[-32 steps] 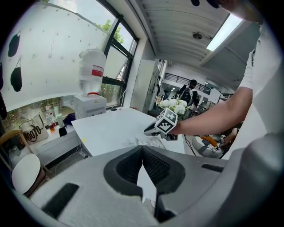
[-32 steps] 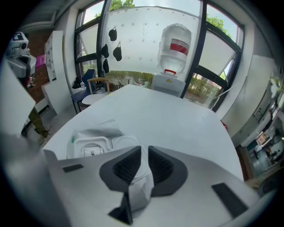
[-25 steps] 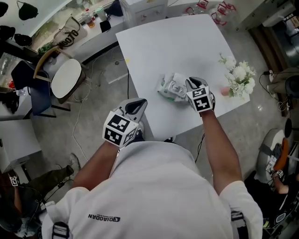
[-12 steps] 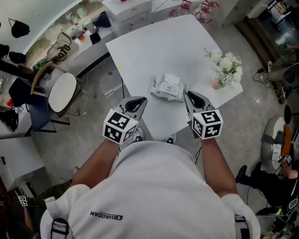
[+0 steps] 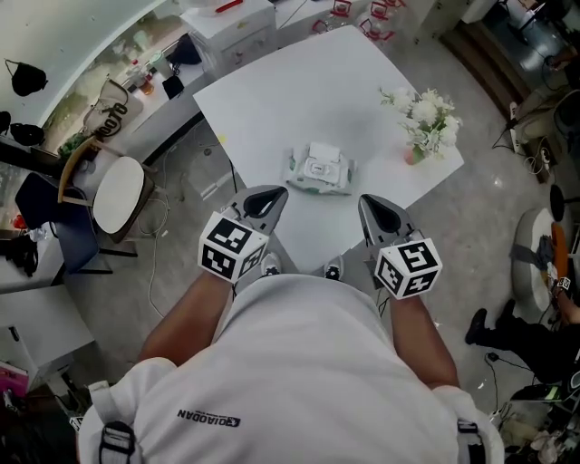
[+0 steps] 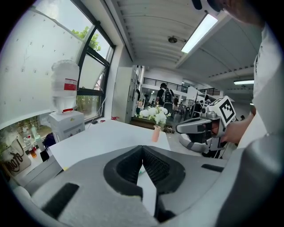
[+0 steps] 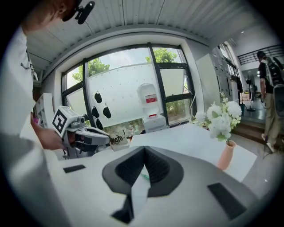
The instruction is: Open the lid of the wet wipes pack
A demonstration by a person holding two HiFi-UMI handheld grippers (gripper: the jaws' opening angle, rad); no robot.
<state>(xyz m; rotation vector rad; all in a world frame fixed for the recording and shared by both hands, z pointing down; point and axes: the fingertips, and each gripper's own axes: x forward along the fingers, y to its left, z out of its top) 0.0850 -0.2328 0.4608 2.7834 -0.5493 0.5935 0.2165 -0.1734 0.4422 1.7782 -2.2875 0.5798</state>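
Observation:
The wet wipes pack point(image 5: 319, 172) lies on the white table point(image 5: 299, 86) near its front corner, and a white flap point(image 5: 323, 151) shows at the pack's far side. My left gripper point(image 5: 271, 194) is shut and empty, held off the table's near edge, left of the pack. My right gripper point(image 5: 368, 202) is also shut and empty, drawn back to the pack's near right. In the left gripper view the jaws point(image 6: 142, 148) meet, with the right gripper point(image 6: 199, 129) beside them. In the right gripper view the jaws point(image 7: 144, 150) are closed, with the left gripper point(image 7: 86, 135) at the left.
A pink vase of white flowers point(image 5: 419, 122) stands at the table's right corner. A round-seated chair point(image 5: 122, 172) and a cabinet point(image 5: 231, 23) are beyond the table's left and far sides. A water dispenser point(image 6: 65, 99) stands by the window. A person point(image 5: 566, 299) is at the right edge.
My right gripper has drawn back from the pack toward my body, lifted, and shut its jaws. The left gripper stays near the table's edge. The head view has shifted.

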